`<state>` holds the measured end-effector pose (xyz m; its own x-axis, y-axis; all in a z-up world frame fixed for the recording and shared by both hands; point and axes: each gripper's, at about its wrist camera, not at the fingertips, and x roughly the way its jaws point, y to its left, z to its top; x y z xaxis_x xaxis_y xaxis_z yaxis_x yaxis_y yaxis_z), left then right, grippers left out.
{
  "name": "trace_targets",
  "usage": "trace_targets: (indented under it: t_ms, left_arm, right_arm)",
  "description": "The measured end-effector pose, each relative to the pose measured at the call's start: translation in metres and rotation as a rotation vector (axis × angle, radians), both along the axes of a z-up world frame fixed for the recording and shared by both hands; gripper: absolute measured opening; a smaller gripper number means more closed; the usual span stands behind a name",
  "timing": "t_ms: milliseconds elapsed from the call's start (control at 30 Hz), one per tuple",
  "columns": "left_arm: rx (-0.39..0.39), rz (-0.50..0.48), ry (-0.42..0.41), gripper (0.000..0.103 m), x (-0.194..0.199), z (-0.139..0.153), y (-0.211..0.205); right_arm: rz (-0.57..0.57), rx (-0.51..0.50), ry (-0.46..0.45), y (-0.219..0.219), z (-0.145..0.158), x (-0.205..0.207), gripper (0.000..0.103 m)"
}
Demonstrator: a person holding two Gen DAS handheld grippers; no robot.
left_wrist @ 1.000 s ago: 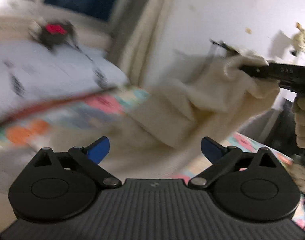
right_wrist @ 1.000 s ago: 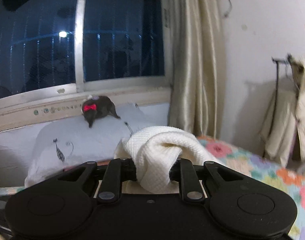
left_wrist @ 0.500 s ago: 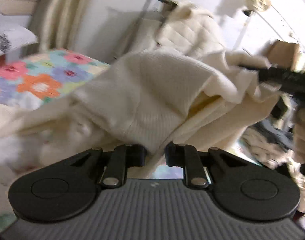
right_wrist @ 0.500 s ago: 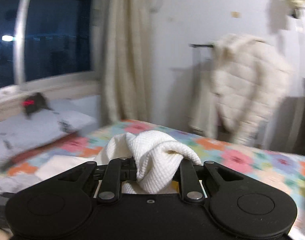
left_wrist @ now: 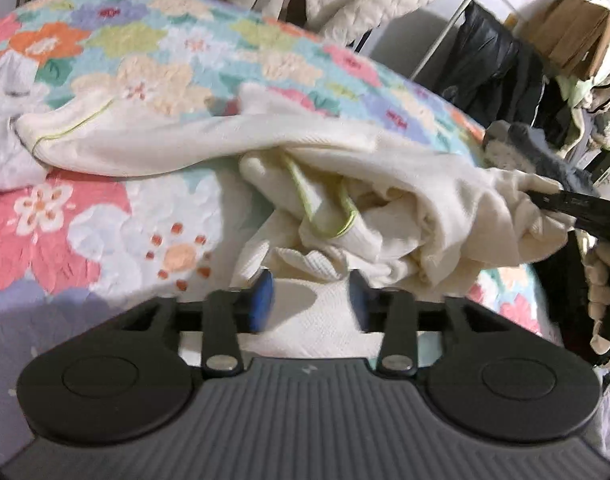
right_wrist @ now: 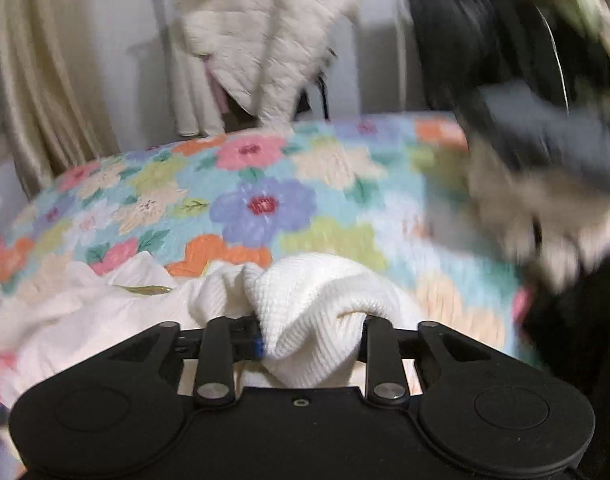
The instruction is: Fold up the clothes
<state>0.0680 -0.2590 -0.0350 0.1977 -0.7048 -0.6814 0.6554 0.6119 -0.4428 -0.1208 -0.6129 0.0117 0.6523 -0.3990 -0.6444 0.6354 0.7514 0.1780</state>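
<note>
A cream knit garment (left_wrist: pixel 345 160) with yellow-green trim lies bunched on the floral quilt (left_wrist: pixel 105 220); one sleeve (left_wrist: pixel 105 144) stretches left. My left gripper (left_wrist: pixel 309 300) hangs just above the near folds, its blue pads (left_wrist: pixel 261 300) apart and blurred, with white cloth showing in the gap below. At the right edge of the left wrist view my right gripper (left_wrist: pixel 577 208) pinches a lifted corner, with a gloved hand (left_wrist: pixel 601 288) under it. In the right wrist view my right gripper (right_wrist: pixel 309 336) is shut on a thick wad of the garment (right_wrist: pixel 313 300).
A white quilted jacket (right_wrist: pixel 265 40) hangs behind the bed beside a beige curtain (right_wrist: pixel 45 80). Dark clothes (left_wrist: pixel 489 64) and a cardboard box (left_wrist: pixel 577 36) crowd a rack at right. A grey fuzzy item (left_wrist: pixel 545 156) lies on the bed's right side, pale cloth (left_wrist: pixel 9 120) at left.
The left gripper, shut on the garment half a second ago, has let go and its pads have spread. Both views swung down to the bed, and the garment now rests on the quilt.
</note>
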Motion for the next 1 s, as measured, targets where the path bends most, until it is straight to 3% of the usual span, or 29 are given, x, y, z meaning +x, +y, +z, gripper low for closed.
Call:
trace_targets:
  t_ms: [100, 200, 267, 333, 433, 533, 600, 667, 800, 1000]
  left_arm:
    - [0.03, 0.012, 0.014, 0.049, 0.003, -0.008, -0.005]
    - [0.047, 0.03, 0.021, 0.05, 0.004, -0.01, -0.006]
    - [0.048, 0.047, 0.018, 0.053, 0.004, -0.006, -0.003]
    - [0.047, 0.065, 0.008, 0.056, 0.006, -0.002, 0.002]
    - [0.06, 0.09, -0.01, 0.057, 0.01, 0.002, 0.009]
    - [0.071, 0.093, -0.019, 0.057, 0.013, 0.001, 0.017]
    - [0.102, 0.1, -0.033, 0.057, 0.017, -0.001, 0.023]
    - [0.133, 0.134, -0.069, 0.057, 0.022, 0.002, 0.031]
    - [0.11, 0.168, -0.092, 0.057, 0.028, 0.013, 0.047]
    - [0.015, 0.176, -0.041, 0.058, 0.033, 0.006, 0.051]
  right_arm:
    - [0.012, -0.002, -0.011, 0.012, -0.001, -0.017, 0.043]
    - [-0.022, -0.111, 0.067, 0.026, 0.01, -0.029, 0.055]
    - [-0.059, -0.177, 0.109, 0.029, 0.021, -0.035, 0.056]
    - [-0.07, -0.157, 0.084, 0.034, 0.035, -0.048, 0.056]
    - [0.059, 0.058, 0.01, 0.048, 0.051, -0.06, 0.057]
    - [0.208, 0.264, -0.084, 0.09, 0.066, -0.077, 0.057]
    - [0.313, 0.288, -0.083, 0.125, 0.074, -0.09, 0.059]
    - [0.386, 0.274, -0.048, 0.151, 0.081, -0.102, 0.059]
    - [0.385, 0.196, 0.005, 0.161, 0.079, -0.105, 0.063]
    - [0.457, -0.046, 0.062, 0.182, 0.045, -0.023, 0.066]
